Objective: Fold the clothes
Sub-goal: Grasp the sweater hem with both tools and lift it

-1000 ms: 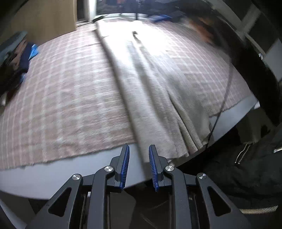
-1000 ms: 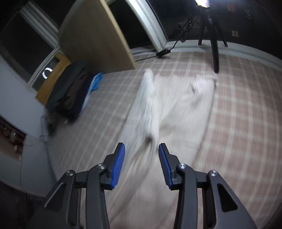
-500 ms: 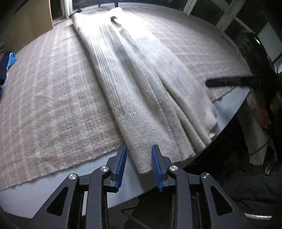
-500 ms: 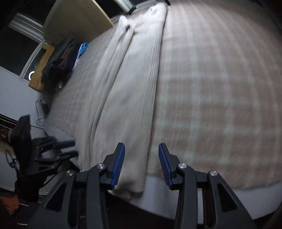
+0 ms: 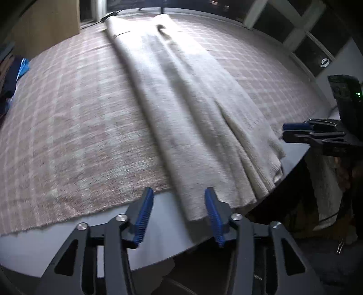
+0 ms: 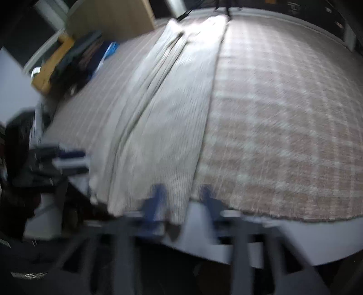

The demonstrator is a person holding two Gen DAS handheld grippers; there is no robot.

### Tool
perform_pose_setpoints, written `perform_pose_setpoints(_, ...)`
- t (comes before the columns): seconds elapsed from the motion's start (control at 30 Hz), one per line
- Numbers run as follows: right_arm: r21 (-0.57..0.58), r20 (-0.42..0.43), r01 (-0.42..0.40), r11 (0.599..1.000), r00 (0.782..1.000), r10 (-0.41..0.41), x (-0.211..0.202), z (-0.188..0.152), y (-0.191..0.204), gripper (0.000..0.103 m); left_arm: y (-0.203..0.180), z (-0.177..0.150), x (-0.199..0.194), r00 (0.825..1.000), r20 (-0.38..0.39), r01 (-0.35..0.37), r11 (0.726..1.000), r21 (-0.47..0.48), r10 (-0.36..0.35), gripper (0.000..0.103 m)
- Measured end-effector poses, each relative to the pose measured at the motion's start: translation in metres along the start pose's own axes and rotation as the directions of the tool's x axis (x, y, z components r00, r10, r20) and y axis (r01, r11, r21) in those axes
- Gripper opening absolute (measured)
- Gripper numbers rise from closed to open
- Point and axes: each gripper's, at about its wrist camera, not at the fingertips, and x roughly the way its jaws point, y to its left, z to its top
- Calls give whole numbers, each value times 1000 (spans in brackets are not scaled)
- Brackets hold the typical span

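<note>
Pink checked blanket (image 5: 68, 127) over grey table (image 5: 158, 229); wooden board (image 6: 113, 18); dark clothes pile (image 6: 77, 59) far side.

I had open pink checked blanket (image 5: 74, 127) on both sides of the long cream knitted garment (image 5: 192, 127); dark piled clothes (image 6: 74, 61) crowded the far left edge.

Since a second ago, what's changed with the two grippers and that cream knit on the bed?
The right gripper swept from mid-garment to the near hem of the cream knit. Both grippers' jaws have just been opening: the left gripper now straddles the hem's corner, gripping nothing. The knit stays in its long fold on the checked blanket.
</note>
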Motion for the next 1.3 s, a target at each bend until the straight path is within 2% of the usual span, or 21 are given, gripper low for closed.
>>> perform_pose_setpoints(0.1,18,2,-13,1000,1000,13,7,6,0,69,-2,3,15,999,-37,6,1000,-19,-6,47)
perform_pose_setpoints(0.23,-48,-46,26,998,999,-29,24,0,9,69,-13,6,19,999,-36,21,999,36,-19,49)
perform_pose_setpoints(0.3,-56,-52,21,998,998,-24,28,-2,10,69,-16,3,19,999,-39,37,998,54,-35,49)
perform_pose_setpoints(0.4,-83,-21,8,996,1000,-9,25,-10,11,68,-21,0,19,998,-32,52,995,84,-50,45)
perform_pose_setpoints(0.43,-101,-10,22,995,1000,-23,25,-13,10,64,-22,-1,19,998,-25,57,994,96,-55,42)
perform_pose_setpoints(0.47,-108,-7,3,994,1000,-4,26,-14,11,55,-24,-2,20,997,-26,81,991,104,-79,28)
perform_pose_setpoints(0.5,-115,-5,-15,993,1000,15,27,-14,11,29,-26,-2,20,995,-26,101,989,111,-99,20)
perform_pose_setpoints(0.53,-121,-3,-34,992,999,34,27,-15,12,16,-27,-2,19,994,-19,106,988,111,-105,19)
perform_pose_setpoints(0.63,-28,7,-139,990,990,139,29,-9,13,13,-27,-1,13,989,-4,151,984,99,-151,15)
perform_pose_setpoints(0.67,3,22,-186,983,982,186,23,-7,10,12,-24,2,7,982,5,190,979,80,-191,14)
perform_pose_setpoints(0.73,42,80,-293,955,954,289,6,0,4,10,-19,8,-7,963,28,266,963,41,-267,12)
perform_pose_setpoints(0.77,54,114,-344,937,935,336,-4,5,2,9,-17,14,-18,954,51,295,955,27,-296,5)
perform_pose_setpoints(0.87,48,182,-437,898,888,422,-30,35,-1,9,-14,45,-55,926,133,351,936,38,-353,5)
perform_pose_setpoints(0.93,28,227,-490,871,852,472,-47,68,-6,8,-11,72,-80,910,193,362,930,56,-366,5)
perform_pose_setpoints(1.03,-18,265,-512,859,826,498,-61,131,-4,8,0,128,-113,879,276,383,920,82,-390,3)
perform_pose_setpoints(1.1,-49,292,-491,870,826,483,-57,182,10,8,10,159,-130,875,332,337,936,105,-352,3)
perform_pose_setpoints(1.17,-81,315,-473,877,823,473,-63,225,4,8,23,202,-141,874,384,274,955,116,-298,3)
perform_pose_setpoints(1.3,-31,331,-444,895,841,429,-38,302,-19,8,60,267,-117,890,397,227,973,44,-225,3)
